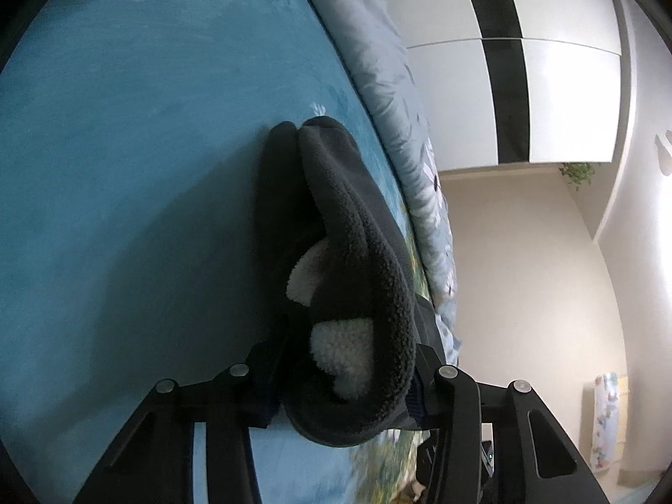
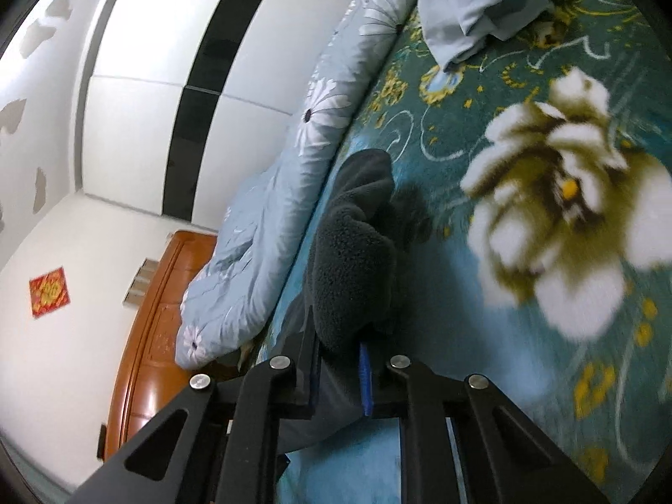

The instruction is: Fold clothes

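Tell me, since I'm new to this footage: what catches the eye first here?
A dark fleece garment with white fluffy patches fills the middle, bunched between the left gripper fingers and likewise between those of the right gripper. It lies on a teal blanket with a big white flower, beside a pale blue floral quilt.
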Available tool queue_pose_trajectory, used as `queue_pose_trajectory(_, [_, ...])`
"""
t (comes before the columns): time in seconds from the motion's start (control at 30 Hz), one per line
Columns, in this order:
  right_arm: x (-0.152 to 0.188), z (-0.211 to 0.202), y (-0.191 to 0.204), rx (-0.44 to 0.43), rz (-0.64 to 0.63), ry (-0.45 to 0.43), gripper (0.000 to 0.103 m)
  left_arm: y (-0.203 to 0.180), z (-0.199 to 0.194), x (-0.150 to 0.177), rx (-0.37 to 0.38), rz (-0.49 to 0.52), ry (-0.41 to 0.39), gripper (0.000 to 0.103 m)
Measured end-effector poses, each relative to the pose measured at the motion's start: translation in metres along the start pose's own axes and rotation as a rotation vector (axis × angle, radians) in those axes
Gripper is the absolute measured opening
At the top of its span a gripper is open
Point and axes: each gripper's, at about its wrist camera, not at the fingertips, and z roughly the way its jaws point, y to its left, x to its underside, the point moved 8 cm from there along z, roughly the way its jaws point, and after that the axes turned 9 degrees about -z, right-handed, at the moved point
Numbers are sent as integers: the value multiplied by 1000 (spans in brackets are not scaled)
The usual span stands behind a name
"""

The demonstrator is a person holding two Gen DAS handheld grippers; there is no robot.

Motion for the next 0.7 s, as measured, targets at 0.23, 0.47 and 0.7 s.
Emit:
queue_pose_trajectory(0.23, [73,-51,3,-38,-62,39,15,23,-71,54,-17,115,48,48])
queue_pose_trajectory(0.47, [113,-71,-15,-19,-20,42,15,51,-87,71,-68,144,66,49])
queue_pose_trajectory(0.7, [116,-69,-19,6,-34,69,18,46,-91,80,-82,221,72,60])
